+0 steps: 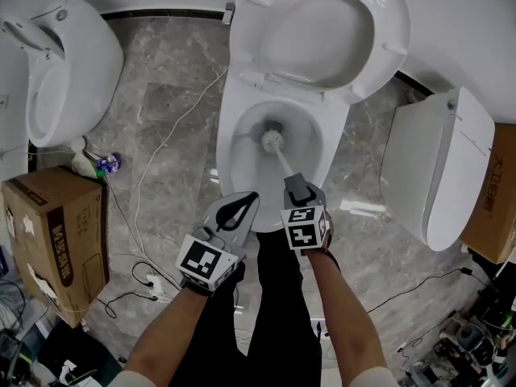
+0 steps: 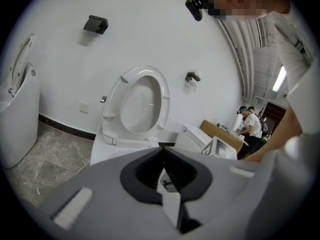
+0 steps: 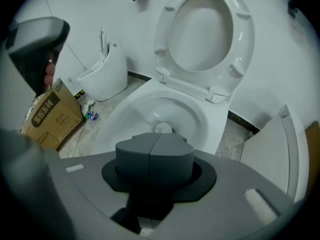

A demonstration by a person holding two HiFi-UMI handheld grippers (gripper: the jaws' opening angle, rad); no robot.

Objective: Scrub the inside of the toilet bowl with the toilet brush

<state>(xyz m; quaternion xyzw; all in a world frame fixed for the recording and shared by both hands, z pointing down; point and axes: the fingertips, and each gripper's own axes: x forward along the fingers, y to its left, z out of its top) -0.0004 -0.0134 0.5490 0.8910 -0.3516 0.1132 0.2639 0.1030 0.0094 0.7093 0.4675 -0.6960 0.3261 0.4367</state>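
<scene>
The white toilet bowl (image 1: 242,147) stands open with its seat and lid (image 1: 322,31) raised against the wall. The brush's white head (image 1: 272,141) rests deep in the bowl near the drain. Its handle (image 1: 285,164) slants back to my right gripper (image 1: 295,185), which is shut on it at the bowl's front rim. In the right gripper view the brush head (image 3: 162,128) peeks out just past the shut right gripper (image 3: 155,140), and the handle is hidden. My left gripper (image 1: 251,197) hangs shut and empty beside it, over the front rim. Its view, past the left gripper (image 2: 162,150), faces the raised seat (image 2: 137,104).
Another toilet (image 1: 56,71) stands at the left and a third fixture (image 1: 439,168) at the right. A cardboard box (image 1: 56,240) sits on the marble floor at the left, with a small bottle (image 1: 109,164) behind it. White cable (image 1: 161,160) trails across the floor.
</scene>
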